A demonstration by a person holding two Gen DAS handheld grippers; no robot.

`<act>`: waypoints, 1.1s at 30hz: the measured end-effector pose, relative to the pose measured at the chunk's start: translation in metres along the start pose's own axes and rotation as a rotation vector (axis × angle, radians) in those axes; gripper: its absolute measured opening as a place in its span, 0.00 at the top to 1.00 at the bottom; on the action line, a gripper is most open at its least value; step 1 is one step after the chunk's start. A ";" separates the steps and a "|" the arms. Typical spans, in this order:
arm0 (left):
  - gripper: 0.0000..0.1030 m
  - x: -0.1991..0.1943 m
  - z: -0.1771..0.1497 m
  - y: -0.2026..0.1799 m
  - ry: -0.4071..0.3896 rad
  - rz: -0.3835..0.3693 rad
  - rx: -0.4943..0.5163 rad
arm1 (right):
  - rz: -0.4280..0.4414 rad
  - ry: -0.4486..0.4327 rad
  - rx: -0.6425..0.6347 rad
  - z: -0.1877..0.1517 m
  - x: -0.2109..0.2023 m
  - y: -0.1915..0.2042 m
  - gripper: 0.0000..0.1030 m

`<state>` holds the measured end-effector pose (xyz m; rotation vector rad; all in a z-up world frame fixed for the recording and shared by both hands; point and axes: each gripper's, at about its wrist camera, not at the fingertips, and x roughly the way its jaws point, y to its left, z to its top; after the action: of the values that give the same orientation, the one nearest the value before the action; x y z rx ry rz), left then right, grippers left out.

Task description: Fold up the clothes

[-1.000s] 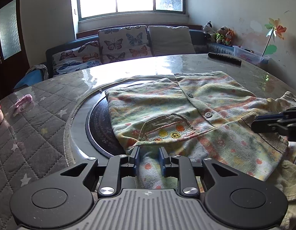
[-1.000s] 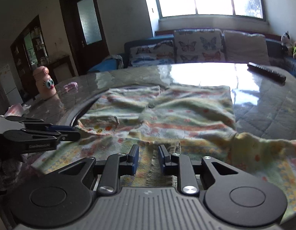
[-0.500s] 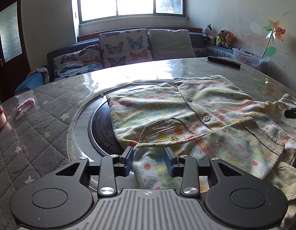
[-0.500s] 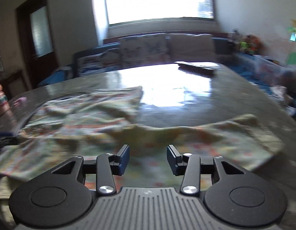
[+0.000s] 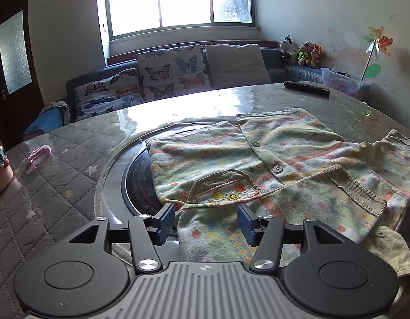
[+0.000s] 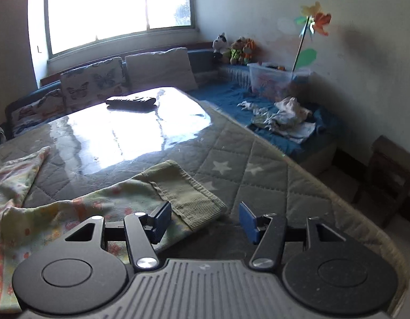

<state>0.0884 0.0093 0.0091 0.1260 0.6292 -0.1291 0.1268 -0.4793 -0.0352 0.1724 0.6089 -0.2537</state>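
Left and right wrist views, sleeve-folding stage. Your left gripper (image 5: 206,222) has just been opening and now stands about half spread; the folded sleeve of the child's printed cardigan (image 5: 258,159) lies between its jaws, but the pads do not press it, so count that cloth as released. Ahead of this claw the cardigan lies face up, its pocket (image 5: 226,188) just beyond the fingertips and the ribbed cuff (image 5: 356,188) of the folded sleeve off to the claw's right. Your right gripper (image 6: 203,223) has likewise just been opening, half spread and empty; the other sleeve (image 6: 119,199) stretches out on the quilted table cover (image 6: 271,186), its ribbed cuff (image 6: 189,199) just ahead of the left jaw and partly between the two. The step in hand is probably taking this cuff to fold the sleeve across the body. Centre the claw on the ribbing before closing, pinch both layers near the end, lift only enough to clear the table, and lay it flat to match the first sleeve. Keep the left claw low to steady the body should it drag.
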 end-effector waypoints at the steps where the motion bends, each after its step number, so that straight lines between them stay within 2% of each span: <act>1: 0.45 0.000 0.000 0.000 0.000 0.003 0.000 | 0.006 0.000 0.004 0.000 0.000 -0.001 0.47; 2: 0.45 0.000 0.000 0.000 0.001 0.005 0.000 | 0.010 -0.001 0.005 0.000 0.000 -0.001 0.55; 6: 0.45 -0.002 0.000 -0.001 -0.003 0.005 0.000 | 0.021 0.003 -0.004 0.001 -0.001 0.000 0.66; 8: 0.45 -0.004 0.000 -0.001 -0.006 0.005 -0.001 | 0.037 0.006 -0.010 0.002 -0.002 0.003 0.83; 10: 0.45 -0.006 -0.001 -0.001 -0.010 0.006 -0.001 | 0.050 0.006 -0.013 0.004 -0.006 0.008 0.92; 16: 0.44 -0.013 -0.004 0.005 -0.019 0.015 -0.016 | 0.140 -0.042 -0.039 0.011 -0.034 0.031 0.93; 25: 0.43 -0.025 -0.013 0.013 -0.048 0.008 -0.044 | 0.475 -0.128 -0.154 0.030 -0.101 0.123 0.93; 33: 0.43 -0.036 -0.025 0.028 -0.067 0.009 -0.086 | 0.725 -0.121 -0.320 0.025 -0.138 0.230 0.94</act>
<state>0.0497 0.0439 0.0121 0.0410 0.5666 -0.0970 0.0972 -0.2398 0.0849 0.0594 0.4266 0.5293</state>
